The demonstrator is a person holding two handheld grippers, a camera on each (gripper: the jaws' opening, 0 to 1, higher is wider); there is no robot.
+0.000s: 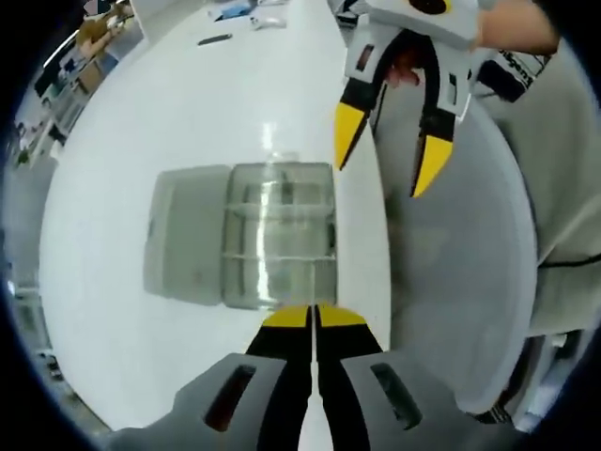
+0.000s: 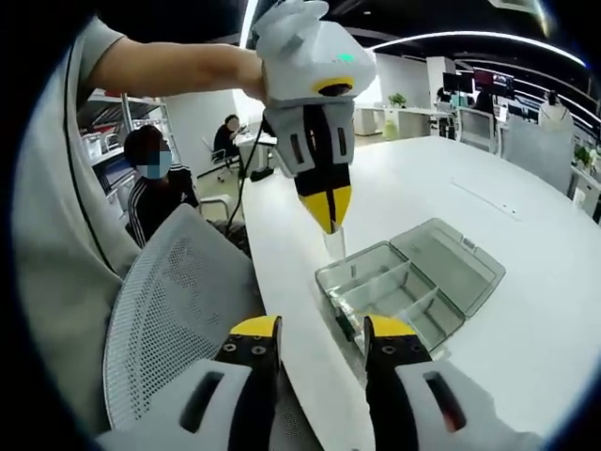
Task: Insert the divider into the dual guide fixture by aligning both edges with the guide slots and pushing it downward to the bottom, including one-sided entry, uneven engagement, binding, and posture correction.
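A long white table point(image 2: 526, 310) with a glossy top and a rounded edge carries the things. Near that edge lies a clear plastic compartment box point(image 2: 390, 291), its hinged lid point(image 2: 451, 258) thrown open and resting flat on the tabletop beside it; thin dividers split the tray into several cells. In the left gripper view the same box point(image 1: 280, 235) sits under a streak of reflected light, and farther along the table point(image 1: 113, 310) lie a dark pen-like object point(image 1: 214, 39) and some small blurred items, well apart from the box.
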